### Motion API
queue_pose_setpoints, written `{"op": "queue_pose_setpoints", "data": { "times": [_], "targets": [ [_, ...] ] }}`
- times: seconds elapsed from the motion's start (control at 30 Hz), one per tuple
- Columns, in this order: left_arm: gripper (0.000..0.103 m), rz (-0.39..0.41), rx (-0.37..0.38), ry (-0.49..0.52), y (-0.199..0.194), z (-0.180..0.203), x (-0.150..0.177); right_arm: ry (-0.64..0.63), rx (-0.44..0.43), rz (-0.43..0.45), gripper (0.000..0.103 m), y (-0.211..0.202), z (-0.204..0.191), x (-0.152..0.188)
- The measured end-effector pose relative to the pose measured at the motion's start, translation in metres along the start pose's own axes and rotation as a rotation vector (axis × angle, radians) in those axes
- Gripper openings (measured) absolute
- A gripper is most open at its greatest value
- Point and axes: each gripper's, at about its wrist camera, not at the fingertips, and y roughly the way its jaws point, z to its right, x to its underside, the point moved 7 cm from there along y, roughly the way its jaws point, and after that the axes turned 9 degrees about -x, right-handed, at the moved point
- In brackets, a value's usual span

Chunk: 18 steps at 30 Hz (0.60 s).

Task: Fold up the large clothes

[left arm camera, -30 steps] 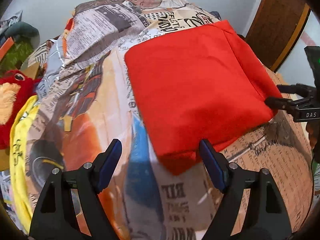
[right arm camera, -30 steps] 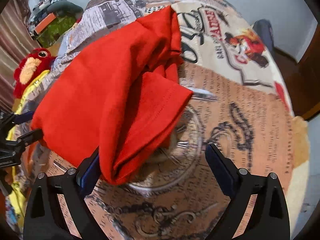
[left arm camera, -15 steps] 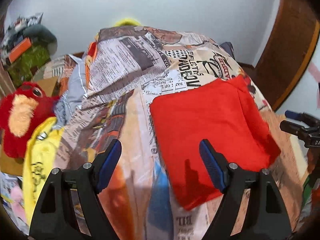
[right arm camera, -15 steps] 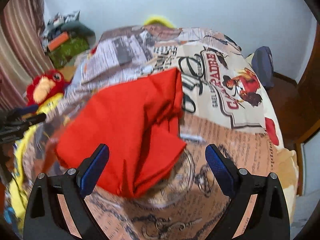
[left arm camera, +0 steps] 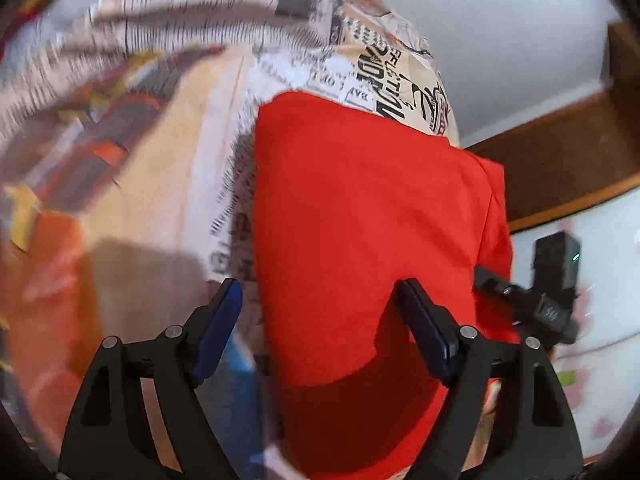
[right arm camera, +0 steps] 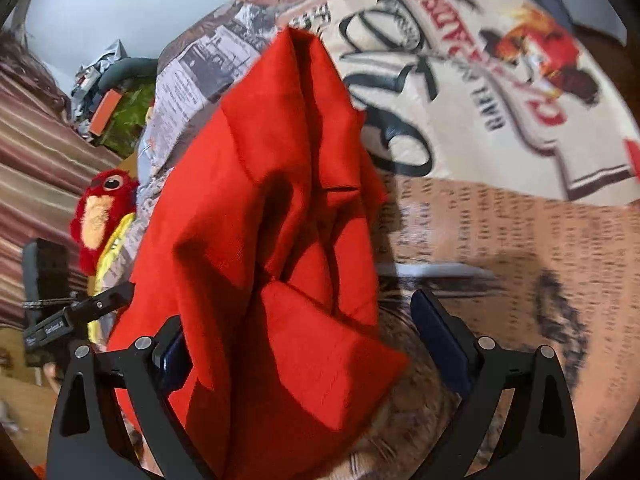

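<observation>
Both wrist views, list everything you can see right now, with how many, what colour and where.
Folded red cloth garment: one, red, lying on the bed between both grippers.
Newspaper-print bed cover: one, cream, tan and orange with black text, under the garment.
Red plush toy with orange face: one, left edge of the right wrist view, beside the bed.
Yellow cloth: one, below the plush toy.
Striped curtain: one, brown and pink, far left.
Clutter pile: green, orange and grey items, far corner; too small to count.
Brown wooden frame: one, right of the left wrist view.
Left gripper: black with blue pads, opening over the garment's near edge.
Right gripper: black with blue pads, open, garment between.
</observation>
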Motion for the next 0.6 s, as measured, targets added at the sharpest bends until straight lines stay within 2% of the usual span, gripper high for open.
{"op": "queue_pose_setpoints", "data": {
  "times": [0.07,0.17,0.33,0.37,0.4,0.43,0.5,0.6],
  "targets": [
    [0.085,-0.022,0.042,-0.039,0.011,-0.002,-0.003,-0.008,-0.023,0.015,0.094,0.002,-0.004,-0.004],
    [0.088,-0.043,0.105,-0.053,0.022,0.001,-0.005,0.014,-0.097,0.002,0.071,0.009,-0.011,-0.007],
    [0.088,-0.069,0.206,-0.107,0.025,-0.002,-0.005,0.066,-0.111,0.004,0.048,0.008,-0.011,-0.006],
    [0.074,-0.067,0.24,-0.102,0.021,0.002,-0.006,0.058,-0.107,0.009,0.039,0.003,-0.015,-0.005],
    [0.069,-0.061,0.246,-0.095,0.018,0.005,-0.006,0.05,-0.104,0.012,0.032,-0.001,-0.019,-0.005],
    [0.065,-0.041,0.232,-0.085,0.013,0.007,-0.007,0.039,-0.102,0.017,0.029,-0.005,-0.023,-0.006],
    [0.044,-0.007,0.208,-0.036,0.001,0.013,-0.008,0.001,-0.08,0.03,0.024,-0.017,-0.035,-0.008],
    [0.035,0.031,0.206,0.0,-0.021,0.021,-0.01,-0.053,-0.048,0.041,0.022,-0.025,-0.06,-0.009]
  ]
}}
